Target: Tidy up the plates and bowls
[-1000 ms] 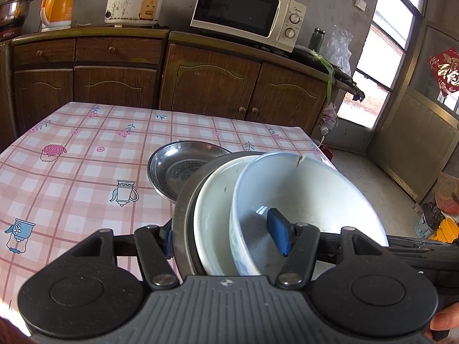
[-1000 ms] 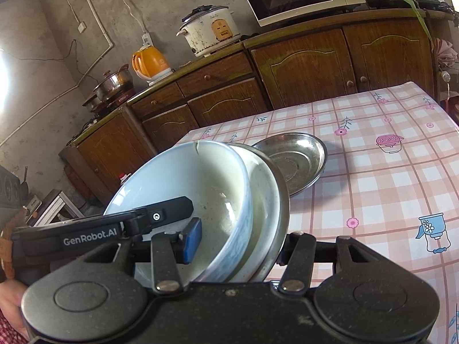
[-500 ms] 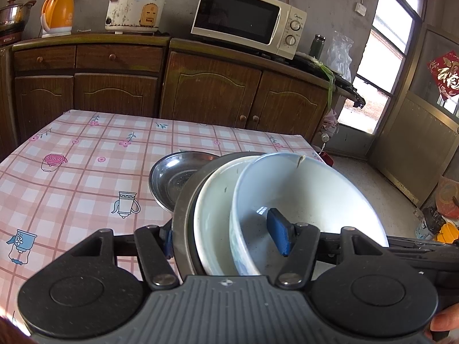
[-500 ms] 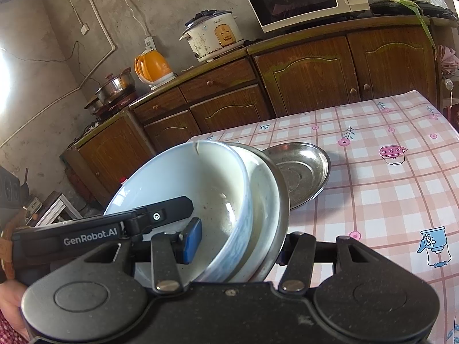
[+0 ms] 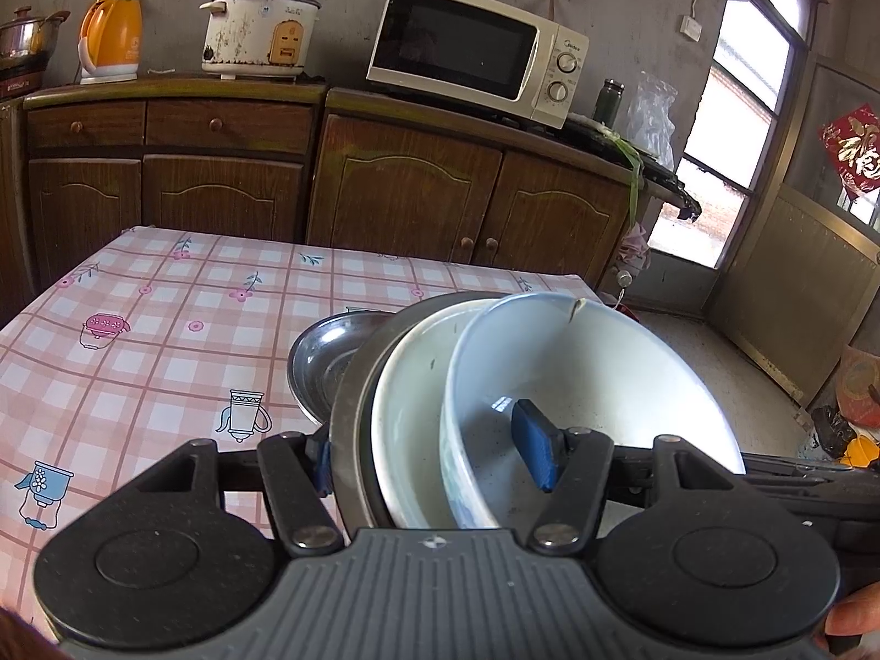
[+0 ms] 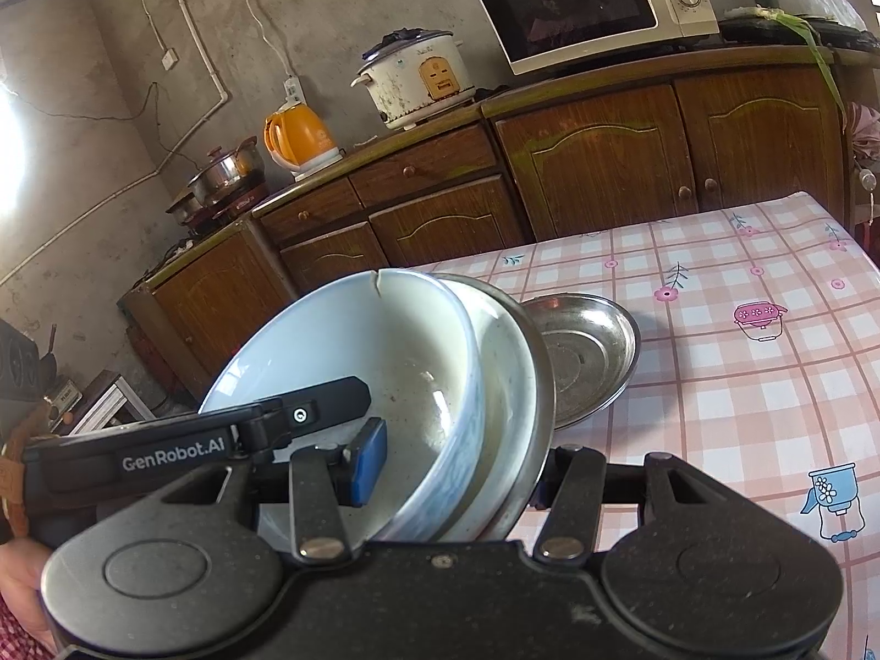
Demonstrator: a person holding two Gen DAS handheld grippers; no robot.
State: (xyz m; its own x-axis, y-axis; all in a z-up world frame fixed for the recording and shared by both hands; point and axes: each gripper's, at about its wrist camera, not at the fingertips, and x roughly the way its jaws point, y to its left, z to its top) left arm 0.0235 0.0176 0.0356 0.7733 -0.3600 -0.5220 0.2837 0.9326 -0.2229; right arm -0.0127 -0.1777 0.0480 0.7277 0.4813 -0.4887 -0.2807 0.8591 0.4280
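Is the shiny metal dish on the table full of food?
No, the shallow round steel dish lying on the pink checked tablecloth shows only its bare metal bottom.

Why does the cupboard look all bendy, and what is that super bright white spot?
Left wrist view: the fisheye lens bows the cupboard top, and daylight washes the window out to white. Right wrist view: the same lens curves the cupboard and tilts the room; a white glare patch burns out the left edge. Both views are sharp, with no motion blur.

Microwave (image 5: pixel 473 49), rice cooker (image 5: pixel 258 33), kettle (image 5: pixel 110 38)
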